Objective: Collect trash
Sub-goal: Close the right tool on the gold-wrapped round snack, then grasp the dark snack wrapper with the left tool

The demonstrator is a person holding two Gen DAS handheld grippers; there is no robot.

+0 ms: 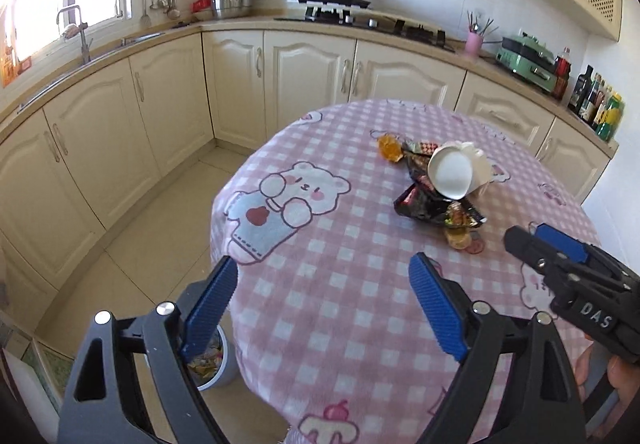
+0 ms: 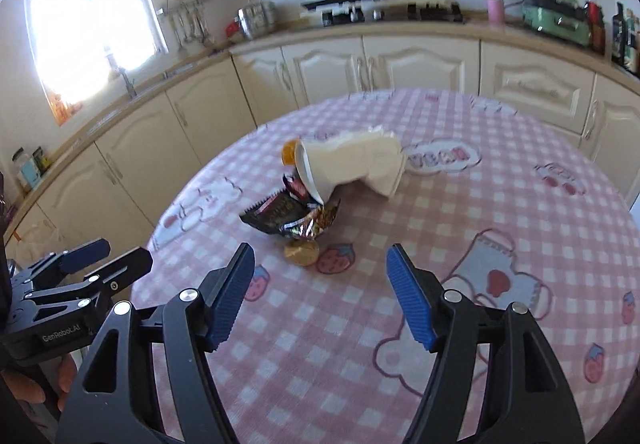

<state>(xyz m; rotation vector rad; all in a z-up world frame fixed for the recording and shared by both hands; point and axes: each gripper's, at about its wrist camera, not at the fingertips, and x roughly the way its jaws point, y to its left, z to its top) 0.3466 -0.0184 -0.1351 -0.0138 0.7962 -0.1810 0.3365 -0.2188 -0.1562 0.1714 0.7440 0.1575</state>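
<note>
Left gripper (image 1: 324, 304) released, empty; only its view shows trash bin (image 1: 224, 360) at 7 o'clock. Right gripper (image 2: 320, 294) released, empty; crushed cup (image 2: 352, 164) atop wrappers (image 2: 288, 218) at 12.

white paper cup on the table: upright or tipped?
Tipped. The white paper cup lies on its side atop the snack wrappers, mouth facing the left tool's camera; its interior looks empty.

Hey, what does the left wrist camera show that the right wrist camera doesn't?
Only the left wrist view shows the trash bin on the floor beside the table, with wrappers inside. Only the right wrist view shows the jars on the counter at far left. Both show the crushed paper cup lying over the dark snack wrappers, the pink checked tablecloth, and both grippers, left gripper and right gripper, open and empty.
</note>
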